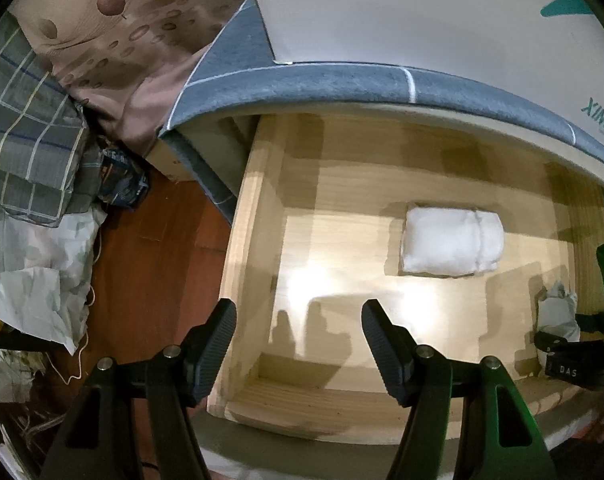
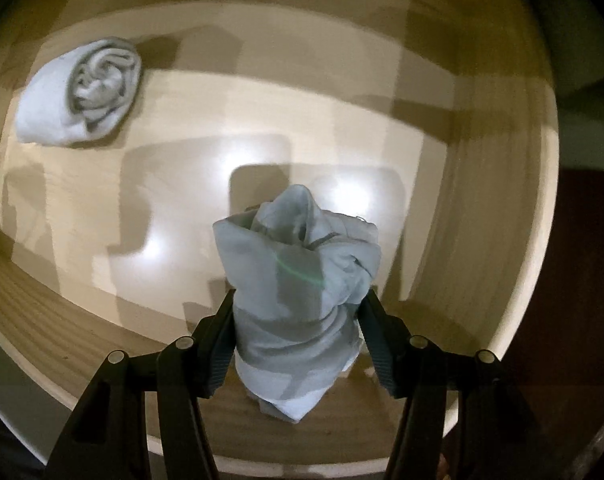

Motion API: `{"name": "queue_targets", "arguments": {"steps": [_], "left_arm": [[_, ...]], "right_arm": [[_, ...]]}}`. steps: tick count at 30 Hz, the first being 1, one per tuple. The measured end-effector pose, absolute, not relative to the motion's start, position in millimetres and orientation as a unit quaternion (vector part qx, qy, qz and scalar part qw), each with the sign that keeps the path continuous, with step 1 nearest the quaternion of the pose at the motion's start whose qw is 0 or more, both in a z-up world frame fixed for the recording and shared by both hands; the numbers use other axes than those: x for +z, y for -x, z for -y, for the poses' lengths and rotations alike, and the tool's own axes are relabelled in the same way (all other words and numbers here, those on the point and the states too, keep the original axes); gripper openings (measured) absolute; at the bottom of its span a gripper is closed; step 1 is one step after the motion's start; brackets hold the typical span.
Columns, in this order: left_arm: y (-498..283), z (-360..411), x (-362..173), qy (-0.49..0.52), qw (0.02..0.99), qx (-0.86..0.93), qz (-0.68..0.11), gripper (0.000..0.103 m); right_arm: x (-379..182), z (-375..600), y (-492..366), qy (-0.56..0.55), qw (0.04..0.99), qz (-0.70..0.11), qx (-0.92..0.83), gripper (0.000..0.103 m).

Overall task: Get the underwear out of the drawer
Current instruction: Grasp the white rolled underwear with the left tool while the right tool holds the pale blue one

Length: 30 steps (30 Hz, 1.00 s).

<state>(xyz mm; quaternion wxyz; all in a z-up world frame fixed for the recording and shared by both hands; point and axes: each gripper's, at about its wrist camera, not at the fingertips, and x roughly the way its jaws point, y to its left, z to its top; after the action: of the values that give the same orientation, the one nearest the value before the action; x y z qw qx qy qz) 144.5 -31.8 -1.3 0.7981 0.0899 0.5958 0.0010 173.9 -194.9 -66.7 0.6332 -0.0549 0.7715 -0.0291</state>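
The pale wooden drawer (image 1: 254, 220) stands pulled out below a bed. My right gripper (image 2: 300, 300) points down into it, shut on a grey-white bundle of underwear (image 2: 298, 272) with both pads pressed into the cloth. The same bundle (image 1: 558, 312) shows at the drawer's right end in the left wrist view. A second piece, a rolled white underwear (image 1: 452, 242), lies on the drawer floor; it sits at the upper left (image 2: 78, 92) in the right wrist view. Over the drawer's left wall my left gripper (image 1: 299, 312) hangs open, with nothing between its fingers.
A grey mattress edge (image 1: 342, 80) overhangs the drawer's back, with a white box (image 1: 422, 12) on top. Plaid bedding (image 1: 30, 140), a brown patterned cloth (image 1: 122, 20) and crumpled pale fabric (image 1: 34, 272) pile up at the left on the red-brown floor (image 1: 154, 260).
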Motion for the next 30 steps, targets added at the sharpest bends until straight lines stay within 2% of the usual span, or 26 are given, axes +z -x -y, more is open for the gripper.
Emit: {"name": "queue_targets", "arguments": {"steps": [13, 24, 30], "left_arm": [[-144.6, 51.7, -5.2, -0.1, 0.769, -0.108, -0.622, 0.067], [-123.9, 87.7, 4.2, -0.28, 0.775, -0.244, -0.512, 0.067], [-130.8, 104.5, -10.3, -0.322, 0.751, -0.288, -0.499, 0.067]], "right_arm": [[-61.8, 185.5, -175.6, 0.051, 0.627, -0.776, -0.047, 0.054], [-54.4, 209.8, -155.0, 0.053, 0.628, -0.775, -0.042, 0.054], [-54.0, 209.5, -154.9, 0.053, 0.628, -0.775, -0.043, 0.055]]}}
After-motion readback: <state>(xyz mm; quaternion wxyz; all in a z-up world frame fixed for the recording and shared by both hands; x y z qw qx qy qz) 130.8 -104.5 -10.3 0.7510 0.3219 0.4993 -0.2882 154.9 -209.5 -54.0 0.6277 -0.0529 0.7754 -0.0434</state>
